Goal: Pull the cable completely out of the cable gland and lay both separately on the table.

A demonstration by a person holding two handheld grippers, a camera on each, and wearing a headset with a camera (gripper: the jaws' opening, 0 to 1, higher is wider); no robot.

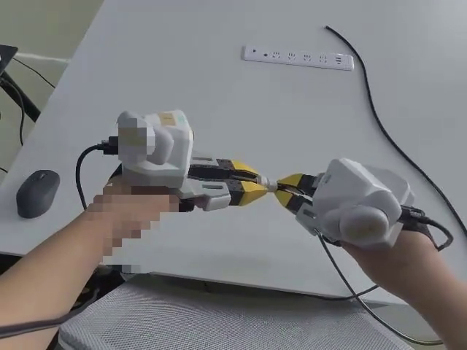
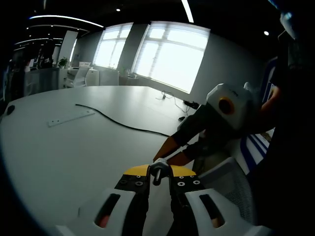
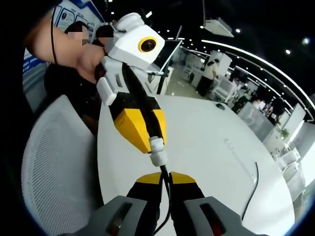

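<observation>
Closest to you, at 6 o'clock in the head view, is the grey mesh chair back (image 1: pixel 219 321). Just past it your two hands hold the grippers tip to tip in the air over the near edge of the broad white table (image 1: pixel 219 95). Your left gripper (image 1: pixel 257 188) comes in from 9 o'clock, its yellow-tipped jaws pressed onto the small white plastic cable gland (image 1: pixel 269 183), which juts out past the tips. Your right gripper (image 1: pixel 290 189) comes in from 3 o'clock, its tips just beside the gland. In the right gripper view, the thin black cable (image 3: pixel 166 184) leaves the end of the gland at 12 o'clock and runs straight down between that gripper's yellow tips, which pinch it. The cable's end is still seated in the gland, so the two are not yet apart and neither lies on the table. Farther out on the tabletop, a dark grey computer mouse (image 1: pixel 36 192) rests at 9 o'clock near the left edge. A long black cord (image 1: pixel 387 131) snakes from 1 o'clock down toward 3 o'clock. Farthest away, near 12 o'clock, a white power strip (image 1: pixel 298 58) lies flat just beside the cord's far end.
</observation>
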